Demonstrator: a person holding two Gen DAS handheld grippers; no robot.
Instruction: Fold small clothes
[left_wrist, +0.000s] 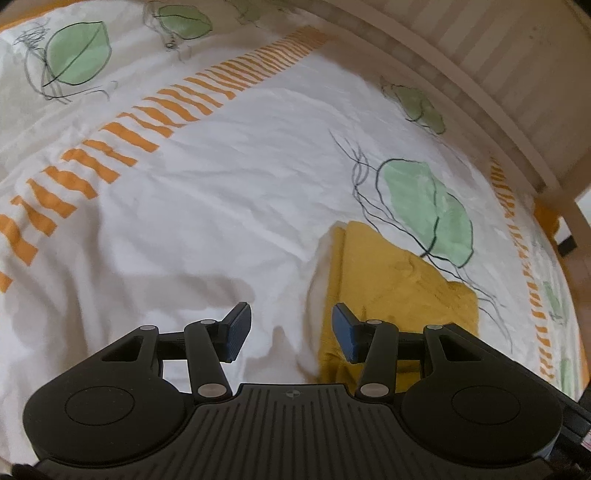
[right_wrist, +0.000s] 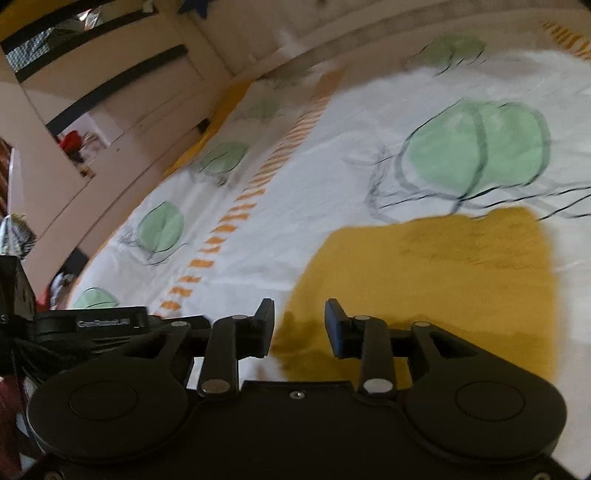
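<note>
The yellow cloth (right_wrist: 436, 280) lies flat and folded on the bed sheet (left_wrist: 221, 206), so both grippers stand open and empty: the left gripper (left_wrist: 291, 332) beside its edge, the right gripper (right_wrist: 300, 328) over its near corner.

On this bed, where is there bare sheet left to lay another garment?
Widest free patch: white sheet between the orange dashed stripe and the yellow cloth. A narrower strip lies beyond the cloth, over the green leaf print, toward the bed frame. Crowded around the cloth itself.
</note>
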